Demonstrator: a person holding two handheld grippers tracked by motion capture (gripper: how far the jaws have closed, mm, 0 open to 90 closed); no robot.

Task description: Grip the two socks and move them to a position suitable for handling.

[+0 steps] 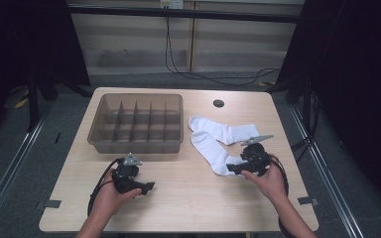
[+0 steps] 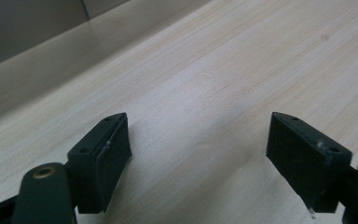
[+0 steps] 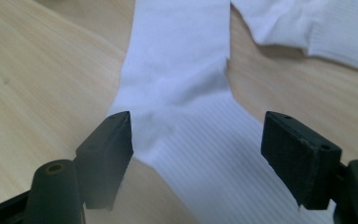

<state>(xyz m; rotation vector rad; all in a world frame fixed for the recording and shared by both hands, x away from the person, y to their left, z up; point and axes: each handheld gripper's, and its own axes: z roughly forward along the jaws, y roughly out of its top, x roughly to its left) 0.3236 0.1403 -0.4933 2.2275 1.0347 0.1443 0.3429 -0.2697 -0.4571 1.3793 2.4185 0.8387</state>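
Right gripper (image 1: 234, 169), jaws parted and gripping nothing, straddles the near sock (image 1: 211, 148), whose long axis runs toward 11 o'clock; left gripper (image 1: 149, 187) released, well apart.

1. Light wood table (image 1: 178, 198) w/ a round cable hole (image 1: 219, 103) near far edge.
2. Grey floor (image 1: 10, 163), metal rails (image 1: 7, 171) both sides.
3. Pale panel wall (image 1: 129, 44) at back, black cable (image 1: 171, 49) hanging.
4. Dark curtains (image 1: 362, 74) l & r; dim light.
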